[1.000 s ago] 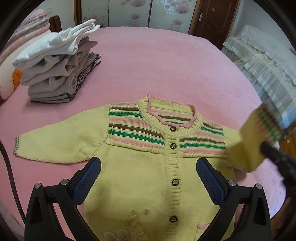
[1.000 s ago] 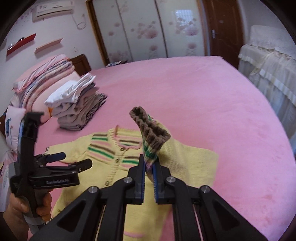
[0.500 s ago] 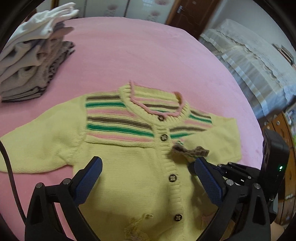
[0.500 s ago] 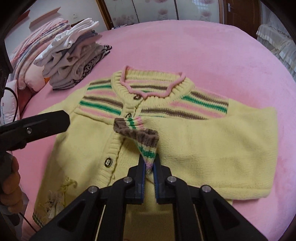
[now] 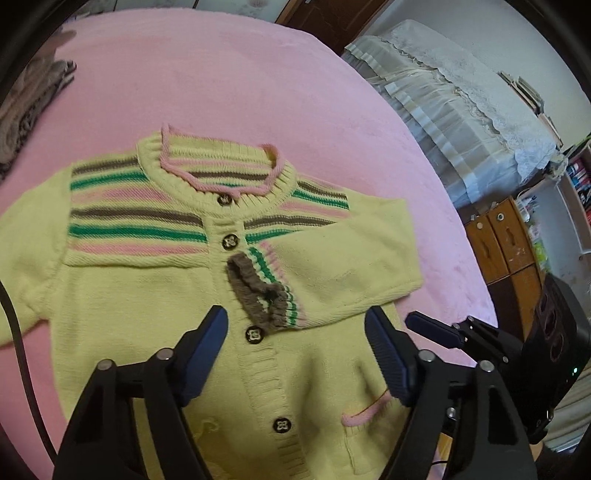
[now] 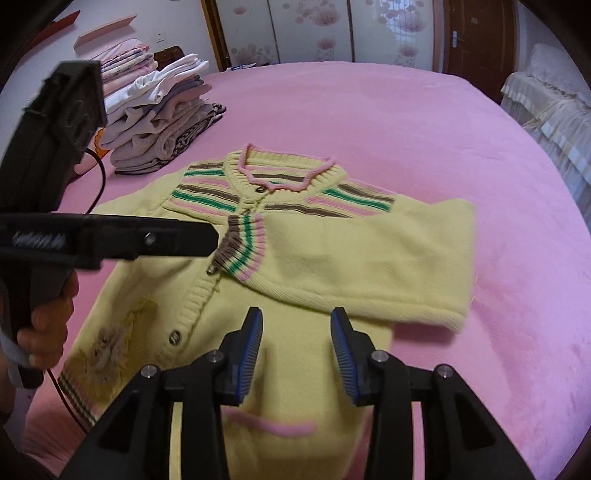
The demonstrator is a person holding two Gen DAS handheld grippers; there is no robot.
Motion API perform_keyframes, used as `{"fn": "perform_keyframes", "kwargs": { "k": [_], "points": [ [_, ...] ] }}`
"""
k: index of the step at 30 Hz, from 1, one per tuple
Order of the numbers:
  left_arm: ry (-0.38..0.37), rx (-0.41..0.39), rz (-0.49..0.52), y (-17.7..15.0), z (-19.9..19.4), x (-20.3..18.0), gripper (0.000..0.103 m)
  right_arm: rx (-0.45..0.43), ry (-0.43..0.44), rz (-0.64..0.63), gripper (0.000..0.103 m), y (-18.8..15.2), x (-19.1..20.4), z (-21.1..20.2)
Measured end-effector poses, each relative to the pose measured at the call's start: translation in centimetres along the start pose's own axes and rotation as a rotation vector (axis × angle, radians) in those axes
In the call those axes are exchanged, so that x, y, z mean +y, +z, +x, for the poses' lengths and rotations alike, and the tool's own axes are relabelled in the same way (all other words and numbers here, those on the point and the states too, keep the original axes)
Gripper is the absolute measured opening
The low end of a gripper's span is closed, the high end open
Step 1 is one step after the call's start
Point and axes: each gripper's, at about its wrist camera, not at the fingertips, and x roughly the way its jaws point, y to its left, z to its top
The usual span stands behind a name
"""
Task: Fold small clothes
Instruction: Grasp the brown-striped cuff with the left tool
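We just released sleeve cuff (image 6: 242, 245) onto cardigan (image 6: 155, 280) placket; right gripper (image 6: 297, 349) opened, empty; left gripper (image 5: 297, 350) narrowing, empty. Other sleeve next.

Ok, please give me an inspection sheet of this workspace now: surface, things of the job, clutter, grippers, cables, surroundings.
Surface: pink bedspread, smooth.
Job's things: yellow knit cardigan lying flat, buttoned; one sleeve folded across the chest, its striped cuff at the button band; the other sleeve still spread out.
Clutter: stack of folded clothes beside the cardigan.
Grippers: left gripper open, empty; right gripper open after releasing the cuff, empty.
Cables: dark cable from the left gripper.
Surroundings: flowered wardrobe doors, wooden door, lace-covered furniture.
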Motion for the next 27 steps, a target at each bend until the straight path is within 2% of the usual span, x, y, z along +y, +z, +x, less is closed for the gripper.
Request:
{"fn": "perform_keyframes", "kwargs": {
  "k": [9, 23, 24, 26, 27],
  "points": [
    [-0.087, 0.043, -0.115, -0.3, 3.1, 0.5, 0.069, -0.020, -0.035, 0.073, 0.039, -1.9, -2.1, -1.2],
    [-0.060, 0.053, -0.186, 1.0, 5.4, 0.0, 0.069, -0.052, -0.026, 0.148, 0.039, -2.6, -4.1, -1.7],
    [-0.061, 0.053, -0.191, 1.2, 5.6, 0.0, 0.067, -0.048, -0.031, 0.148, 0.039, -2.7, -4.2, -1.6],
    [-0.049, 0.072, -0.197, 1.6, 6.3, 0.0, 0.045, -0.042, -0.032, 0.157, 0.039, -2.8, -4.5, -1.5],
    [-0.021, 0.089, -0.200, 1.7, 6.8, 0.0, 0.039, -0.043, -0.032, 0.163, 0.039, -2.9, -4.6, -1.6]
  ]
}}
